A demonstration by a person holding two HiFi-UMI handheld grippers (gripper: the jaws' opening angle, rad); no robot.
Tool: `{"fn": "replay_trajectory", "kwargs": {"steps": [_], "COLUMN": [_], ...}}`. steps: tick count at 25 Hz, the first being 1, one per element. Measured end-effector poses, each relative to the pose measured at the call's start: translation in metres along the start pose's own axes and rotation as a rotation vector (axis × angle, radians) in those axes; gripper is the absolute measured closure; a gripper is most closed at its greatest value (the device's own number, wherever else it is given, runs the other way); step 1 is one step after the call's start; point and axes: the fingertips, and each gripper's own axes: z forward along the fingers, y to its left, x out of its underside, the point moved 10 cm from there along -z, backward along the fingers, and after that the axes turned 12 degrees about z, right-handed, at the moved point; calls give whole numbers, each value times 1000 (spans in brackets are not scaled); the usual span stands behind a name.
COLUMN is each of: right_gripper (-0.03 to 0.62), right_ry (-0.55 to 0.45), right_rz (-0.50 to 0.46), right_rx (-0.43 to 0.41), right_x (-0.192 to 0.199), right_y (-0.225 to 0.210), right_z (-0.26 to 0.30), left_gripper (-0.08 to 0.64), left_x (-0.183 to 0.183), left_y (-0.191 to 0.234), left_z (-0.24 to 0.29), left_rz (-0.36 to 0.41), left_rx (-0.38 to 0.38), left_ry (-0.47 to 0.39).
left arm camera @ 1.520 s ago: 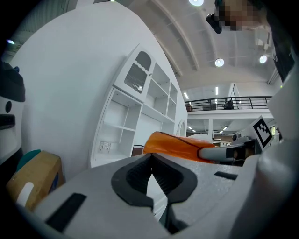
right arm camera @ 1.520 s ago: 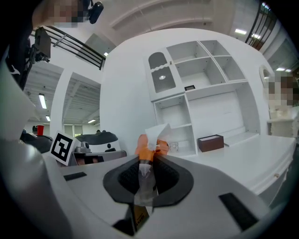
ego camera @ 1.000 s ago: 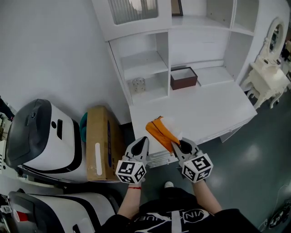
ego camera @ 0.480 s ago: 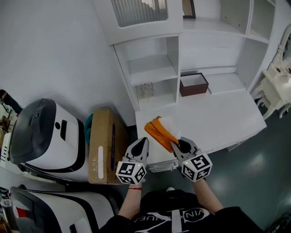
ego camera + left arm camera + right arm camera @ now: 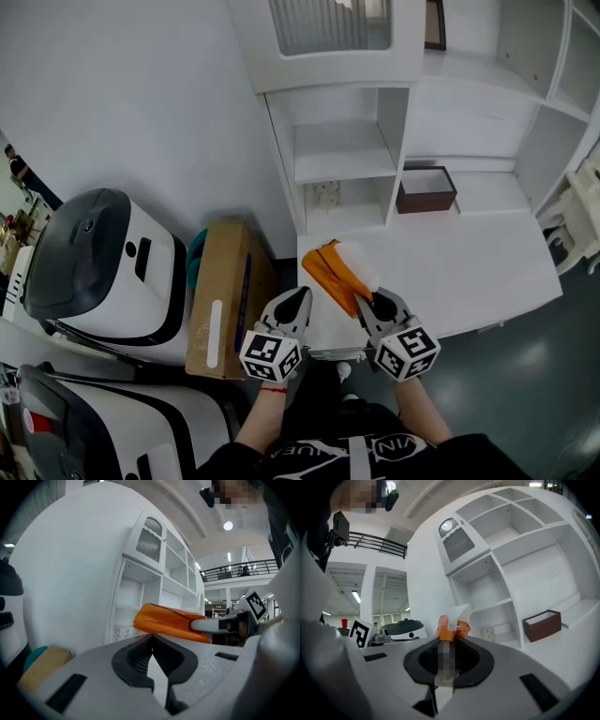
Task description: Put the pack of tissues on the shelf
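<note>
My right gripper (image 5: 367, 302) is shut on the pack of tissues (image 5: 335, 271), an orange pack with white tissue showing at its far end. It hangs over the near left corner of the white desk (image 5: 469, 272). In the right gripper view the pack (image 5: 451, 622) sticks out past the jaws toward the open shelf column (image 5: 487, 592). My left gripper (image 5: 292, 302) sits just left of the pack, shut and empty. In the left gripper view the pack (image 5: 164, 620) crosses above the left gripper (image 5: 152, 637). The white shelf (image 5: 342, 150) stands beyond the pack.
A small glass (image 5: 325, 194) stands in the lowest shelf compartment and a brown open box (image 5: 427, 190) sits on the desk's back ledge. Left of the desk are a cardboard box (image 5: 225, 295) and white-and-grey machines (image 5: 94, 267). The floor is dark.
Both grippers have carried on sideways with the pack. The open shelf column, earlier off to the pack's left, now stands straight beyond it. Both grips look unchanged.
</note>
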Motion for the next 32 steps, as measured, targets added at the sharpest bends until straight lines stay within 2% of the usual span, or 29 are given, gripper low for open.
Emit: {"fn": "replay_trajectory", "kwargs": {"steps": [7,16,32], "right_gripper": [563,563,563], "right_ry": [-19,-56,-100], "right_rz": [-66,-76,-135], "right_rx": [41,92,92], "right_x": [-35,-63,-110], "right_y": [-17,-38,-51], "right_z": [33,64,101], "left_gripper": [554,554,554], "left_x": [-15,-27,-58], "left_y": [27,49,76], "left_z": [60,115,159], "left_rz": [-11,-21,-51], "left_rx": [73,162,179], "left_ry": [-50,-85,-152]}}
